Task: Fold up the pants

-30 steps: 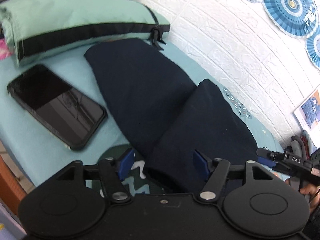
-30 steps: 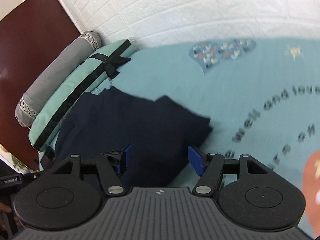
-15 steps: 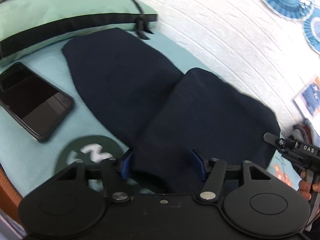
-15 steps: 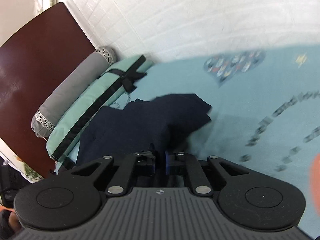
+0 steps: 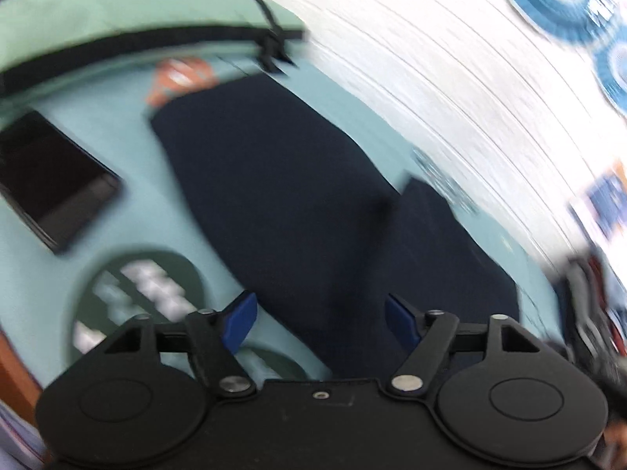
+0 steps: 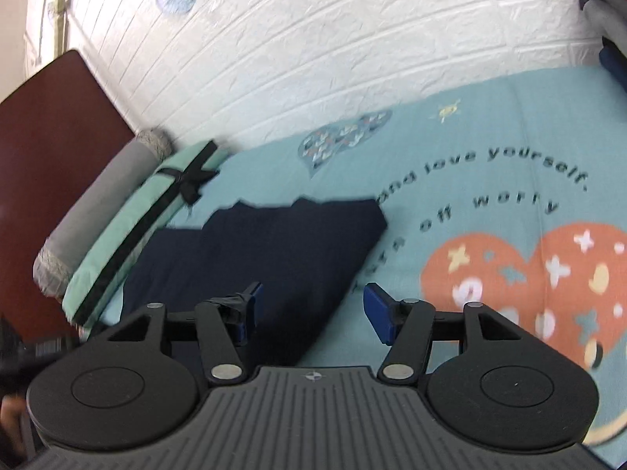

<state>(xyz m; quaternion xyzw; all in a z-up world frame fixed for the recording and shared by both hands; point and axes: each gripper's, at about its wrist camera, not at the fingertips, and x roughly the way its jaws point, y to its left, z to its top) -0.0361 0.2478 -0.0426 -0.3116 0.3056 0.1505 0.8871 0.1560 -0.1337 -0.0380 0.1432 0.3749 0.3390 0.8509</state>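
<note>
The dark navy pants [image 5: 298, 211] lie folded on the light blue bed sheet [image 5: 149, 211]; they also show in the right wrist view [image 6: 274, 243] as a flat stack with stepped far edges. My left gripper [image 5: 320, 323] is open and empty, with the pants' near edge between its blue fingertips. My right gripper [image 6: 311, 307] is open and empty, just above the pants' near right edge. The left wrist view is motion-blurred.
A black phone [image 5: 51, 180] lies on the sheet left of the pants. A mint pillow with a black stripe [image 5: 117, 15] and a grey bolster [image 6: 102, 203] lie at the head, by a brown headboard [image 6: 51, 137]. A white brick wall [image 6: 313, 47] runs along the far side.
My right gripper was shut on the pants half a second ago and has opened and pulled back. The folded layer now lies flat. My left gripper has moved with heavy blur.
</note>
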